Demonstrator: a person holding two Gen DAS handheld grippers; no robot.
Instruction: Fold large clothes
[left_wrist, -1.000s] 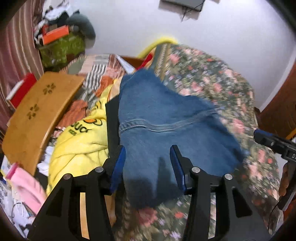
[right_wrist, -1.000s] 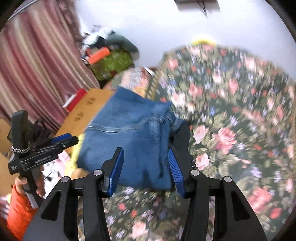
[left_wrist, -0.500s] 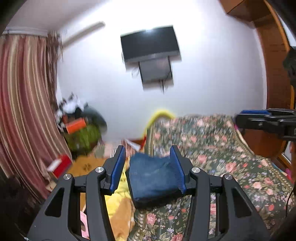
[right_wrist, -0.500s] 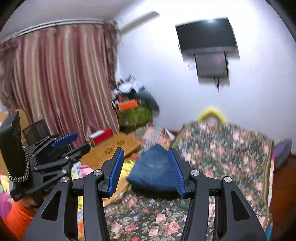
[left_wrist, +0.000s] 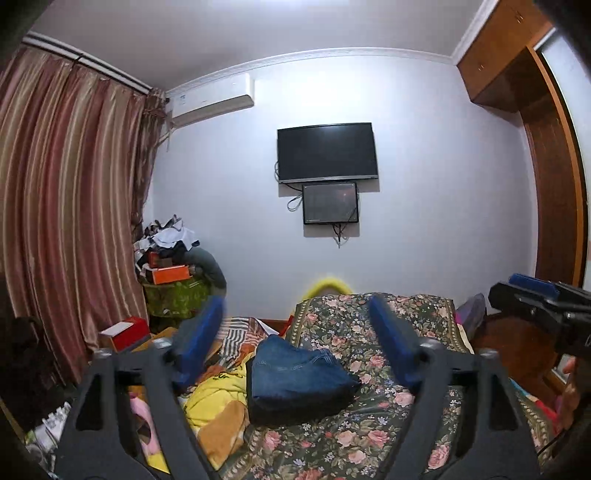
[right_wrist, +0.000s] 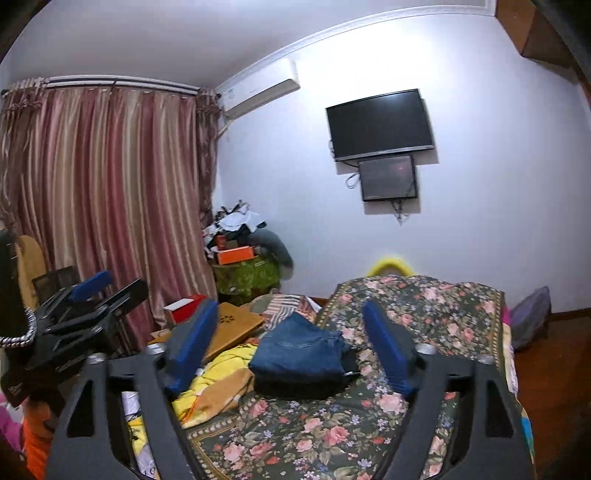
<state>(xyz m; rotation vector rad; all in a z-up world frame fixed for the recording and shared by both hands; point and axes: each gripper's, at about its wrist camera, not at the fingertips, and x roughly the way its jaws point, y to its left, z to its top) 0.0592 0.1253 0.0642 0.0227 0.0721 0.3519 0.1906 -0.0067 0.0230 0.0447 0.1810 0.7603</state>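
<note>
Folded blue jeans (left_wrist: 295, 373) lie on top of a folded dark garment (left_wrist: 295, 404) on the floral bedspread (left_wrist: 369, 435). They also show in the right wrist view (right_wrist: 301, 350). My left gripper (left_wrist: 300, 343) is open and empty, held well back from the jeans and above the bed. My right gripper (right_wrist: 290, 345) is open and empty, also held back. The right gripper shows at the right edge of the left wrist view (left_wrist: 535, 295). The left gripper shows at the left of the right wrist view (right_wrist: 92, 295).
A yellow garment (left_wrist: 218, 391) and other clothes lie left of the jeans. A wooden lap table (right_wrist: 232, 325) stands beside them. A striped curtain (left_wrist: 66, 221), a pile of boxes (left_wrist: 173, 266) and a wall TV (left_wrist: 327, 151) are behind. A wooden wardrobe (left_wrist: 554, 184) stands at right.
Both grippers pulled back and tilted up from close over the jeans to a far view of the room. Both jaws opened wider. The jeans stay folded on the bed.
</note>
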